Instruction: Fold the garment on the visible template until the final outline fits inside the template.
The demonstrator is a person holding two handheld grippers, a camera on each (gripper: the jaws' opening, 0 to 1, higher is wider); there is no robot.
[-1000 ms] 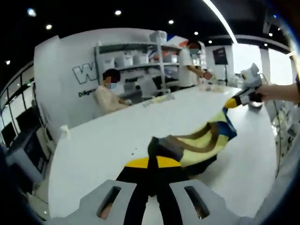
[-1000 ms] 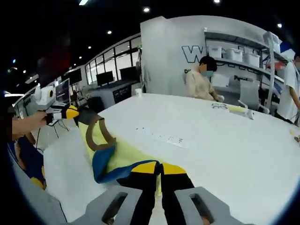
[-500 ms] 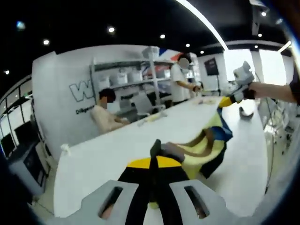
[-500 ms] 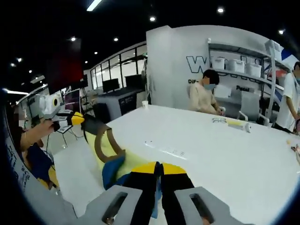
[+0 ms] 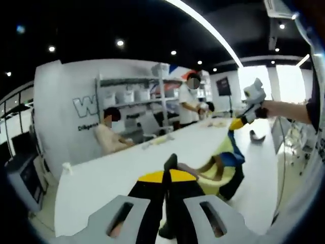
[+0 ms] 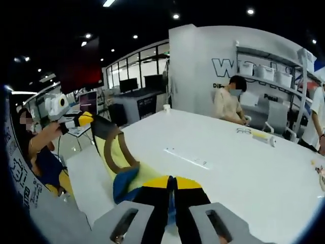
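Table [image 5: 117,173], long, white and glossy, runs across both views toward a far white wall with grey shelving [image 6: 277,66] that carries white bins. A seated person in a cream top [image 6: 227,104] is at the table's far side, and a standing person in a white shirt [image 5: 190,99] is near the shelves. The yellow garment with brown, blue and black bands [image 5: 223,165] hangs stretched in the air over the near edge of the table, held up between the two tools; in the right gripper view its brown-trimmed yellow part [image 6: 114,152] sags between them. The left gripper [image 5: 166,175] has its black and yellow jaws clenched on one dark end of the cloth. The right gripper [image 6: 171,188] pinches the blue and yellow end, jaws closed together. A small white cup [image 6: 166,108] stands far on the table.
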